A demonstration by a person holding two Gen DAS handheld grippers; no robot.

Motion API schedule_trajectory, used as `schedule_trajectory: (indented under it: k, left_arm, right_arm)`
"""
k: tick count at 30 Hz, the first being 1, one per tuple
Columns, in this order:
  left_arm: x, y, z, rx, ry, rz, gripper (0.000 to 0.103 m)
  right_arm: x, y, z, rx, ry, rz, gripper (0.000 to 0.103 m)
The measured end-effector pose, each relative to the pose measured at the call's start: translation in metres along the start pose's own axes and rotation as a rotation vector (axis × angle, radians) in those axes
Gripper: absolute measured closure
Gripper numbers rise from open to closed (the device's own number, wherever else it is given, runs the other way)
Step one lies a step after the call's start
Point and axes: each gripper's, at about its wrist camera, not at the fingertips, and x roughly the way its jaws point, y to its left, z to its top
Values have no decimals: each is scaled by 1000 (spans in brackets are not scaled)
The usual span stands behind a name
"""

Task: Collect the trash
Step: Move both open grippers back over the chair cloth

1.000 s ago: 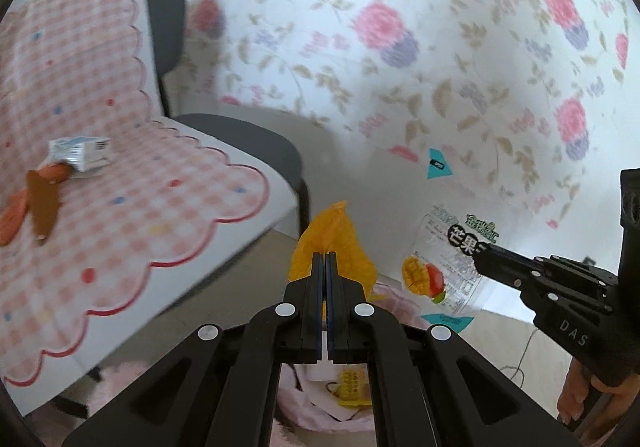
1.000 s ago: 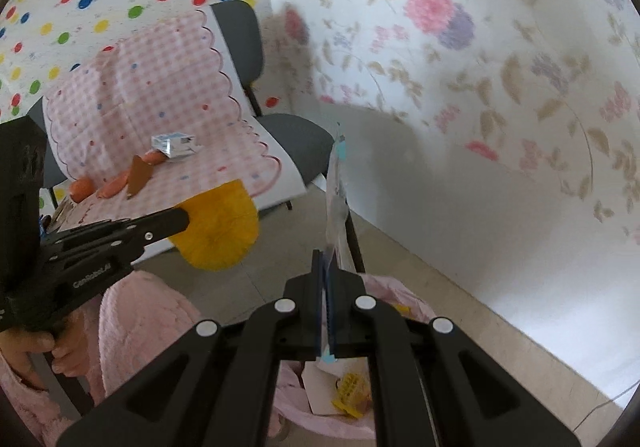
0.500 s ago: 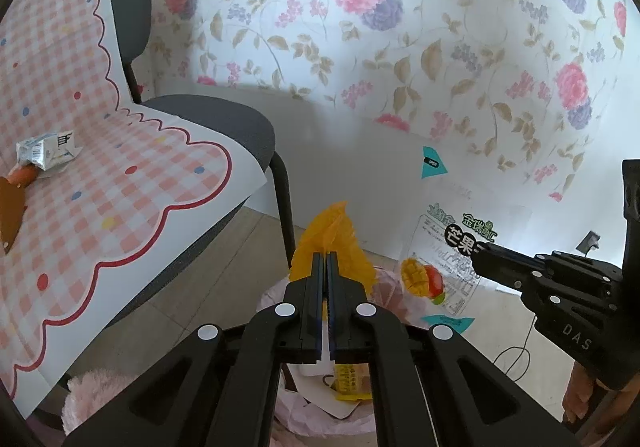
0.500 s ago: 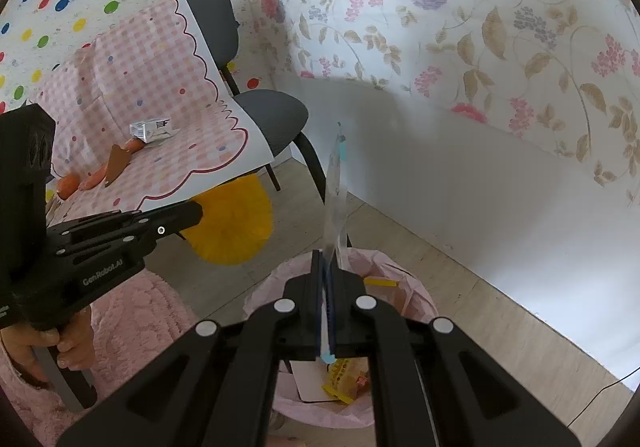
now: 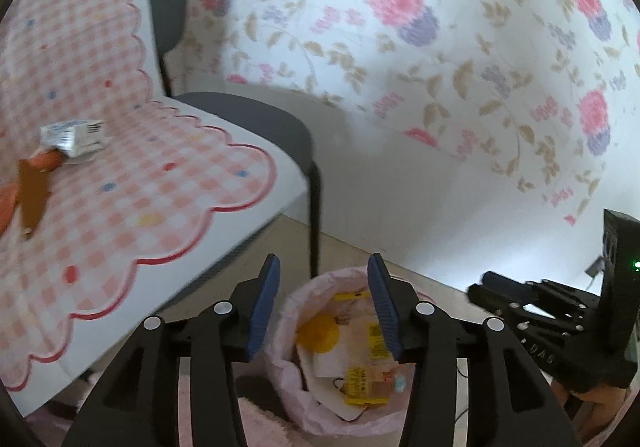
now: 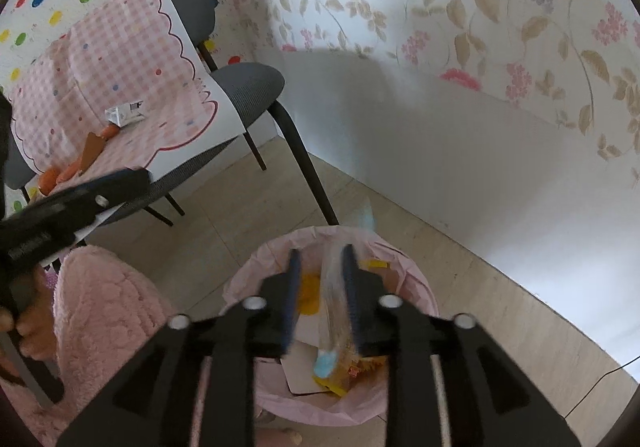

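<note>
A bin lined with a pink bag (image 5: 292, 331) (image 6: 416, 279) stands on the floor below both grippers and holds several wrappers. My left gripper (image 5: 323, 299) is open and empty above it; the orange wrapper (image 5: 320, 334) lies inside the bin. My right gripper (image 6: 322, 283) is open; the clear mango bag (image 6: 334, 299) hangs loose between its fingers, falling into the bin. On the chair's pink checked cloth (image 5: 132, 183) lie a small white carton (image 5: 74, 137) (image 6: 124, 114) and orange-brown pieces (image 5: 34, 189).
A grey chair (image 6: 244, 87) stands left of the bin, its leg (image 5: 315, 215) close to the rim. A floral wall (image 5: 440, 67) runs behind. My pink sleeve (image 6: 100, 311) is at the lower left. A cable (image 6: 600, 383) lies on the floor at right.
Both grippers opened over the bin. The orange wrapper dropped from the left gripper into the bin. The mango bag came loose from the right gripper and is falling in.
</note>
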Motion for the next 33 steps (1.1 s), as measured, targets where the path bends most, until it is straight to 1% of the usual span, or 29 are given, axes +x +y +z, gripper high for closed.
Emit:
schedule_trajectory:
  k: [4, 6, 8, 10, 13, 15, 17, 21, 23, 25, 29, 32, 33]
  left_arm:
    - [-20, 19, 3, -40, -11, 40, 54]
    - [-32, 32, 4, -68, -21, 70, 54]
    - [-41, 40, 4, -84, -29, 98, 53]
    - [-54, 52, 2, -98, -37, 139, 50]
    - [-68, 70, -3, -117, -34, 202, 48]
    - [-78, 85, -9, -141, -32, 244, 44]
    - [-86, 99, -13, -166, -28, 283, 43]
    - [-106, 138, -23, -245, -31, 365, 42]
    - [-115, 152, -27, -274, -31, 397, 41]
    - [-128, 168, -32, -312, -36, 437, 40]
    - [-161, 198, -36, -376, -60, 523, 37]
    - [-180, 215, -40, -411, -57, 582, 37]
    - [-191, 222, -43, -425, -62, 615, 34]
  right_arm:
    - [-19, -1, 11, 3, -61, -24, 78]
    - [-32, 1, 21, 11, -104, -15, 78]
    - [-45, 6, 31, 11, -141, 16, 78]
    - [-53, 15, 39, 0, -160, 49, 78]
    - [-58, 38, 52, -29, -177, 116, 72]
    - [-56, 58, 62, -66, -177, 154, 70]
    - [-50, 79, 68, -108, -166, 182, 70]
    - [-28, 129, 80, -205, -122, 254, 70]
    - [-23, 148, 81, -238, -109, 284, 70]
    - [-16, 173, 85, -280, -94, 322, 70]
    - [-7, 222, 96, -358, -84, 387, 65]
    - [-2, 248, 103, -385, -81, 428, 65]
    - [0, 259, 106, -395, -78, 448, 65]
